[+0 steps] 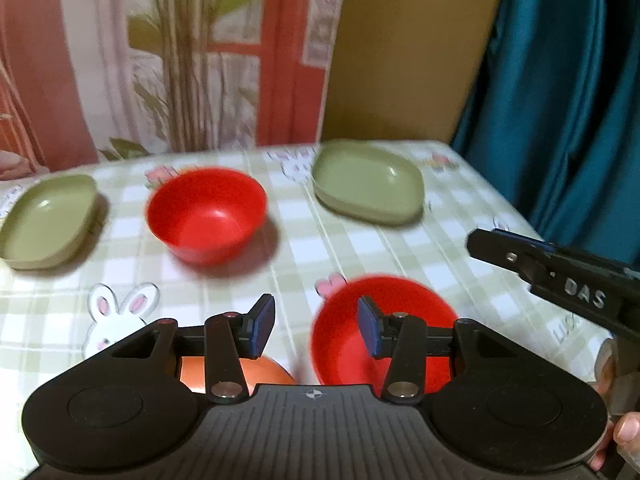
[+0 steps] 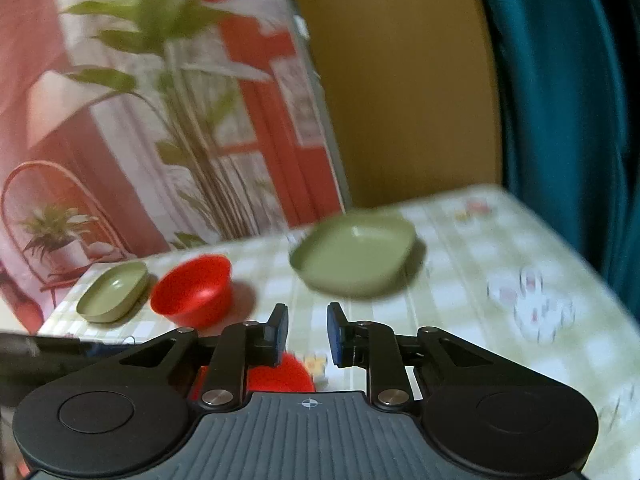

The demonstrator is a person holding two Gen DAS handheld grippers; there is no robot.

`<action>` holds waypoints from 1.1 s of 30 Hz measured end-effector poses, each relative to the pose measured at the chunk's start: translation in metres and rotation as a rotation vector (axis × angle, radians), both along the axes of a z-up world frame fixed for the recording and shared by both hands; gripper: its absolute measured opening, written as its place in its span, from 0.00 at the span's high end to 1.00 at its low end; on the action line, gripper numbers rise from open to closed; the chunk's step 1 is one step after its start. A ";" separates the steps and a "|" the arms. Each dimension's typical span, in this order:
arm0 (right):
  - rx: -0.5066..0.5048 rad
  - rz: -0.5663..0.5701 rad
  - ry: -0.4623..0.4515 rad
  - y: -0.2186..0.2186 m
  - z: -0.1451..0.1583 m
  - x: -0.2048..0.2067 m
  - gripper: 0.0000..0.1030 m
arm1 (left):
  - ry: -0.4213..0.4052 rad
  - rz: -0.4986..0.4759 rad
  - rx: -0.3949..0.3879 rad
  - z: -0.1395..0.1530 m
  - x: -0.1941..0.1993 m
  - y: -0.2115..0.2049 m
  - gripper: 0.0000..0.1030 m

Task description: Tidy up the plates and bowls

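In the left wrist view my left gripper [image 1: 316,328] is open and empty above the near table. A red bowl [image 1: 384,332] sits just under its right finger. An orange bowl [image 1: 240,374] shows partly behind its left finger. Farther off stand a second red bowl [image 1: 206,214], a green plate at left [image 1: 48,222] and a green plate at right [image 1: 368,182]. In the right wrist view my right gripper [image 2: 307,334] is open and empty, above the near red bowl [image 2: 288,374]. The right green plate [image 2: 354,254], far red bowl [image 2: 194,290] and left green plate [image 2: 114,292] lie beyond.
The table has a green checked cloth with rabbit prints [image 1: 120,312]. A printed backdrop [image 1: 160,52] and a brown board [image 1: 408,48] stand behind it. A teal curtain [image 1: 568,92] hangs at the right edge. My right gripper's side [image 1: 560,276] reaches in at right.
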State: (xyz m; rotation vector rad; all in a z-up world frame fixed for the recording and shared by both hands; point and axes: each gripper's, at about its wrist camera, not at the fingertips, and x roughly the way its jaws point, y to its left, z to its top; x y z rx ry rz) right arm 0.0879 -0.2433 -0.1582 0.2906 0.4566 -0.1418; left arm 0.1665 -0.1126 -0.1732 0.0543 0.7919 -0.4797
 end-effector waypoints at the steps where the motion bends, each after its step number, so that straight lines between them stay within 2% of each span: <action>1: -0.029 0.017 -0.017 0.001 0.004 0.000 0.78 | -0.009 0.011 -0.015 0.005 0.001 0.005 0.54; 7: -0.163 0.104 -0.059 0.009 0.027 0.010 0.74 | -0.083 0.077 -0.077 0.033 0.005 0.030 0.53; 15: -0.203 0.158 -0.038 0.015 0.032 0.033 0.74 | -0.144 0.156 -0.102 0.052 0.014 0.061 0.48; 19: -0.170 0.168 -0.019 0.016 0.032 0.045 0.72 | -0.156 0.195 -0.093 0.052 0.021 0.073 0.48; 22: -0.146 0.165 -0.011 0.016 0.031 0.053 0.68 | -0.165 0.222 -0.101 0.050 0.025 0.082 0.47; 25: -0.124 0.163 0.003 0.019 0.030 0.060 0.63 | -0.151 0.238 -0.077 0.048 0.030 0.085 0.47; 28: -0.108 0.162 0.016 0.020 0.028 0.067 0.61 | -0.124 0.232 -0.073 0.043 0.033 0.088 0.47; 33: -0.074 0.152 0.031 0.020 0.024 0.078 0.53 | -0.130 0.226 -0.028 0.038 0.035 0.087 0.47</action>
